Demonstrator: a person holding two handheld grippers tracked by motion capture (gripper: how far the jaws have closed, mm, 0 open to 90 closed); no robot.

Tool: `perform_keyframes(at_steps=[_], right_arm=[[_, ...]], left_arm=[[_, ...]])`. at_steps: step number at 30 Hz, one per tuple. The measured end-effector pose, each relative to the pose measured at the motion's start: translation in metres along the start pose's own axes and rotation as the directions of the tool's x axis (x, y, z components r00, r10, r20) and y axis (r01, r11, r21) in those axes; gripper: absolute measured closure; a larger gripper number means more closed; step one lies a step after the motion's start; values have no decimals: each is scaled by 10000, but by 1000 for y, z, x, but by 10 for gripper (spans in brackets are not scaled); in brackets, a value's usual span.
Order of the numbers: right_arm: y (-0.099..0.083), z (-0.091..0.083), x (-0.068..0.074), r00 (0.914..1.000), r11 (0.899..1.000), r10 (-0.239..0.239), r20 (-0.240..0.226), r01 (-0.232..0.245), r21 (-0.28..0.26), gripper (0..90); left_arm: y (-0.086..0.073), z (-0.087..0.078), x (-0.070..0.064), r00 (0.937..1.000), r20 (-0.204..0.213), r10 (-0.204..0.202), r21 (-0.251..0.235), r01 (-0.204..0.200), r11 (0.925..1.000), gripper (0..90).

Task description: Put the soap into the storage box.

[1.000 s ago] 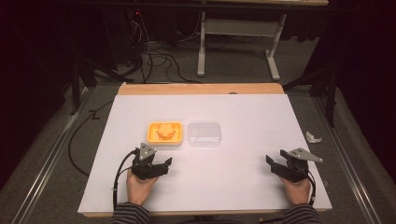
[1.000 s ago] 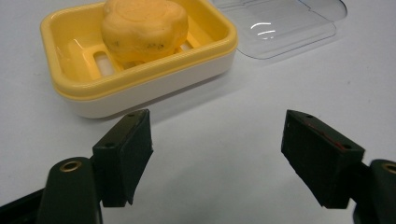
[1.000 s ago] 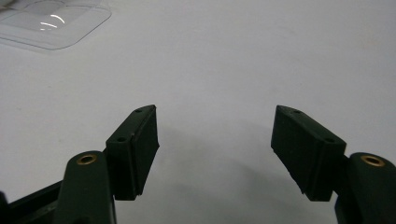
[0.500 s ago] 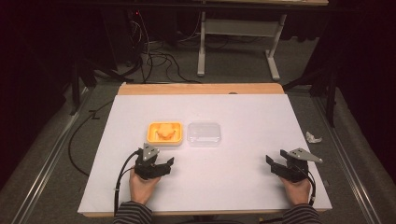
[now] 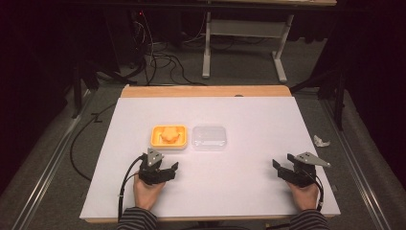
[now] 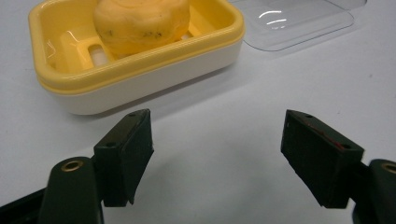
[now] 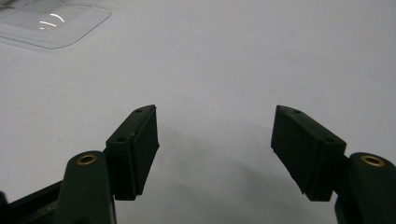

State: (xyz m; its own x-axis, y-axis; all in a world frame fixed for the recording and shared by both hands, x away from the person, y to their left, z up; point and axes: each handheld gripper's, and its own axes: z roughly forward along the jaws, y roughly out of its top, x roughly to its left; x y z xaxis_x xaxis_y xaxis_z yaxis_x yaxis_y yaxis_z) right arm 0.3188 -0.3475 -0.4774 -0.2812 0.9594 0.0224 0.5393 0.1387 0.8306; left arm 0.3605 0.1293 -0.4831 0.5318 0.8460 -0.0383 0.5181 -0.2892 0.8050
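A yellow soap dish (image 5: 168, 137) (image 6: 140, 70) holding a rounded yellow-orange soap bar (image 5: 168, 134) (image 6: 140, 21) sits mid-table. A clear plastic lid (image 5: 209, 137) (image 6: 292, 21) (image 7: 49, 23) lies flat just right of it. My left gripper (image 5: 165, 168) (image 6: 224, 158) rests on the table just in front of the dish, jaws wide open and nothing between them. My right gripper (image 5: 282, 166) (image 7: 215, 149) rests near the table's front right, also open and holding nothing, with the lid far off to its upper left.
The white table top (image 5: 249, 191) has a wooden strip (image 5: 206, 91) along its far edge. A crumpled white scrap (image 5: 321, 141) lies on the floor by the right edge. Cables (image 5: 158, 57) and a desk frame (image 5: 244, 43) stand on the floor behind.
My left gripper has crept slightly right and toward the dish. The right gripper has stayed where it was.
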Motion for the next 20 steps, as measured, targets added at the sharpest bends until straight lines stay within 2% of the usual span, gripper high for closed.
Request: perform_keyframes(at_steps=[10,20], right_arm=[[0,0,0,10000,10000,13,18,-13,-26,322],[0,0,0,10000,10000,-39,24,39,1,322]], left_arm=[[-2,0,-3,9996,-217,197,-156,-201,9997,263],[-2,-1,-4,9995,-200,228,-177,-231,9996,262]])
